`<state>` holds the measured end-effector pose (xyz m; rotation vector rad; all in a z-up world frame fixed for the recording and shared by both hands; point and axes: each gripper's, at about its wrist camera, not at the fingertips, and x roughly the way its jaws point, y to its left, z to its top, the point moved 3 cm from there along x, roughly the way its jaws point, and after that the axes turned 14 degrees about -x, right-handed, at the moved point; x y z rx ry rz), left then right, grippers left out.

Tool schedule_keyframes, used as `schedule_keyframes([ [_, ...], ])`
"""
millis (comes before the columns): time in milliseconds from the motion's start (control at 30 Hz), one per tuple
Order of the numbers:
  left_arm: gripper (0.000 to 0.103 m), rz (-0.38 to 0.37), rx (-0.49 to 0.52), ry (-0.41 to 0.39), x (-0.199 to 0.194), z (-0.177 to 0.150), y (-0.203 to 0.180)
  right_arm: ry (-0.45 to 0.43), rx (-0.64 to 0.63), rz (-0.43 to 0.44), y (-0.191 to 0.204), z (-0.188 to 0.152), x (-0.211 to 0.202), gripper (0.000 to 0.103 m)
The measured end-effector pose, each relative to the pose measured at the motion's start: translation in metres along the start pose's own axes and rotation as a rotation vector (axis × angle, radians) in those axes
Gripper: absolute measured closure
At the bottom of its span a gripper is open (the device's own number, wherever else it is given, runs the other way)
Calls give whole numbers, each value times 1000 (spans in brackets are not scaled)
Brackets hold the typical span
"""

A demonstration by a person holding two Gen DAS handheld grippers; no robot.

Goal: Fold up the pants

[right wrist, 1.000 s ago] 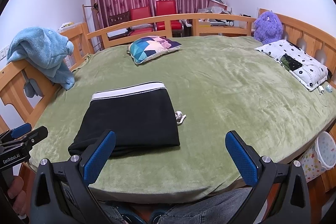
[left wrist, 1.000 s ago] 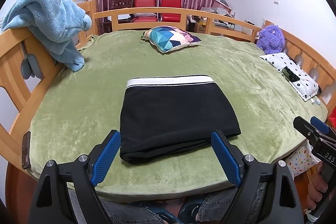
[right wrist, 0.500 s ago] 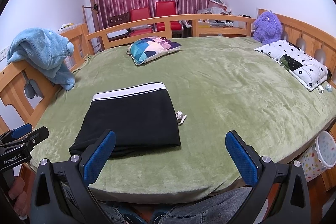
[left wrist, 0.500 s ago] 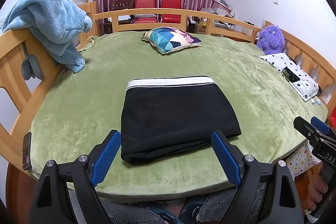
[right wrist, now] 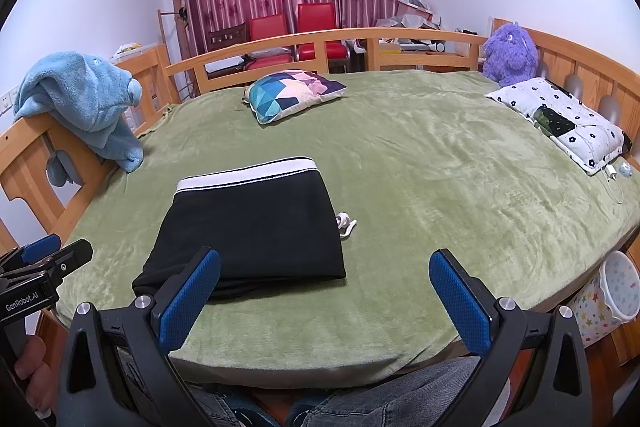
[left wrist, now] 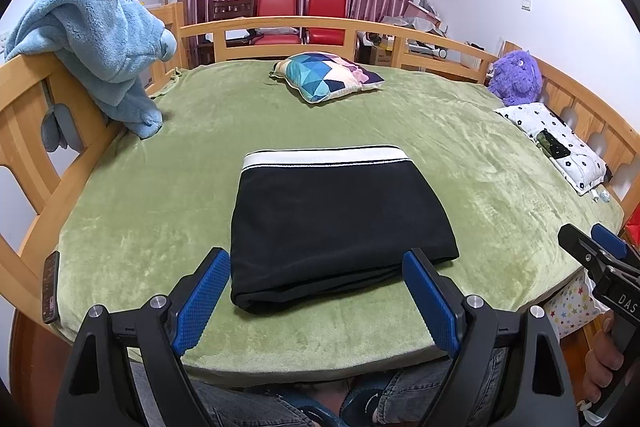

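Black pants (left wrist: 336, 223) with a white waistband lie folded in a flat rectangle on the green bed cover (left wrist: 152, 227), waistband at the far side. They also show in the right wrist view (right wrist: 252, 227), left of centre. My left gripper (left wrist: 316, 291) is open and empty, held back over the near bed edge just in front of the folded edge. My right gripper (right wrist: 324, 291) is open and empty, to the right of the pants; it shows at the right edge of the left wrist view (left wrist: 592, 259). A white drawstring end (right wrist: 346, 225) pokes out beside the pants.
A patterned cushion (left wrist: 326, 75) lies at the far side. A blue towel (left wrist: 100, 43) hangs on the wooden rail (left wrist: 24, 123) at left. A purple plush toy (left wrist: 516, 77) and a dotted white pillow (left wrist: 560, 147) are at right. A phone (left wrist: 51, 287) lies at the near left edge.
Both grippers have stayed open and almost still; the view has shifted very slightly. The pants have not moved.
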<state>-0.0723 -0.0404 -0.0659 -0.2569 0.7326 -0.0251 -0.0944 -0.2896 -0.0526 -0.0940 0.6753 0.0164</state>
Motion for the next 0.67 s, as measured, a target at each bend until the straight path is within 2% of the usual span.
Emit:
schedule_keyframes([
  [667,15,-3,-3,-1,1,2,-1,-1,-4,-2,7,9,-1,1],
])
